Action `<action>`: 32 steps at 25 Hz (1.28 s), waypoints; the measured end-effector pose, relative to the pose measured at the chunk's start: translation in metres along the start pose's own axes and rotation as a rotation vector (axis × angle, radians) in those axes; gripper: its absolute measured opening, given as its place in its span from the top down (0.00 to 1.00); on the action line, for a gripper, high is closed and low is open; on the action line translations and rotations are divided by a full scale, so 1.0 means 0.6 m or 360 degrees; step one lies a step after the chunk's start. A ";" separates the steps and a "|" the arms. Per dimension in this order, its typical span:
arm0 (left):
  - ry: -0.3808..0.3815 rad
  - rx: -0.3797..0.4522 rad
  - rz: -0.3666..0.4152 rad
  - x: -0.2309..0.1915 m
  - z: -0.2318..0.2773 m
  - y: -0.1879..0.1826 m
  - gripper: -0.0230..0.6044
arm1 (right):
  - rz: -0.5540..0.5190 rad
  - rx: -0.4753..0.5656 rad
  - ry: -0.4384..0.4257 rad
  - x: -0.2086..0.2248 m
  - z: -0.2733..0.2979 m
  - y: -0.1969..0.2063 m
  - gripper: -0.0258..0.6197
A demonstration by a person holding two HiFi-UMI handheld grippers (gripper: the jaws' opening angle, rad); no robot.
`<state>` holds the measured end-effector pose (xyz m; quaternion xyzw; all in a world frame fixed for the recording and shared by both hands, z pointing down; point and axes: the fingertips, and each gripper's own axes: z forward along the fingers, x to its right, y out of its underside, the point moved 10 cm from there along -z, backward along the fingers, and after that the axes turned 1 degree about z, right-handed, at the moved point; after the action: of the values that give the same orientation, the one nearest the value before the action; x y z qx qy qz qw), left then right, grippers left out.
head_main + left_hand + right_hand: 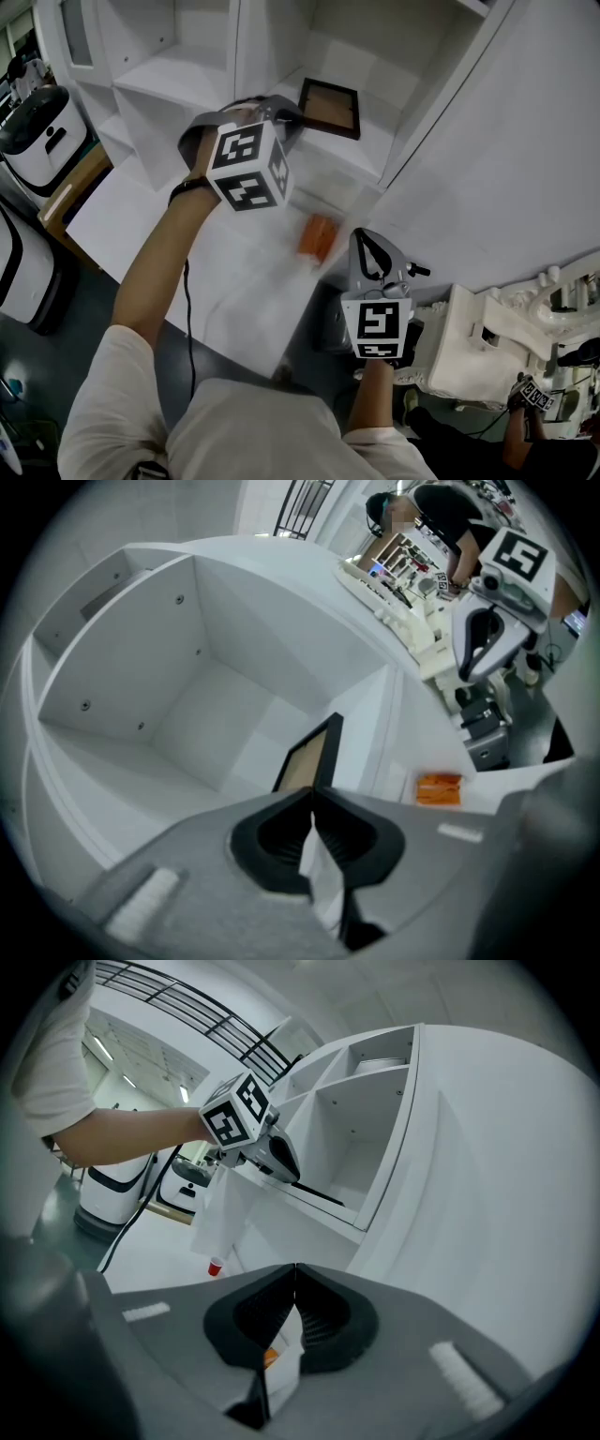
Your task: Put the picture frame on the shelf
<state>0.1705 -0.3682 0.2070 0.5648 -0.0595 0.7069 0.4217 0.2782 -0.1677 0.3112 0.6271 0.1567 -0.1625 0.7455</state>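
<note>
Risk: my left gripper (312, 799) has its jaws shut and empty, with the tips right at the near edge of the picture frame (330, 108). The frame lies in the shelf (169, 75) compartment, so a nudge could skew it or drag it out. The left arm (155, 272) is stretched forward, tipped slightly down. The right gripper (295, 1274) is held back, jaws shut and empty.

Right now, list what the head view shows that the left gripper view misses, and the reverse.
Head view only: the person's left forearm, and the picture frame seen whole, lying flat in a shelf compartment. Left gripper view only: the jaws of the left claw, shut and empty, with the frame just past their tips. Both: the frame, the orange object on the table, and the right claw.
</note>
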 end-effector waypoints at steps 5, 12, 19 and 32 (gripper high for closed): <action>0.0061 -0.0030 -0.0001 -0.012 0.023 -0.007 0.95 | 0.0017 -0.0003 0.0013 0.007 0.001 0.006 0.95; 0.0087 -0.0044 0.0000 -0.021 0.048 -0.018 0.95 | 0.0017 -0.0018 0.0005 0.010 0.004 0.014 0.95; 0.0112 -0.0079 0.0071 -0.024 0.065 -0.023 0.95 | 0.0021 -0.0022 -0.0002 0.009 0.008 0.017 0.95; -0.0111 0.0051 0.0012 -0.023 0.007 -0.007 0.92 | 0.0062 -0.0005 -0.0007 -0.007 0.000 0.006 0.95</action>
<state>0.1765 -0.3751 0.1951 0.5955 -0.0650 0.6892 0.4077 0.2758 -0.1668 0.3163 0.6286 0.1430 -0.1490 0.7498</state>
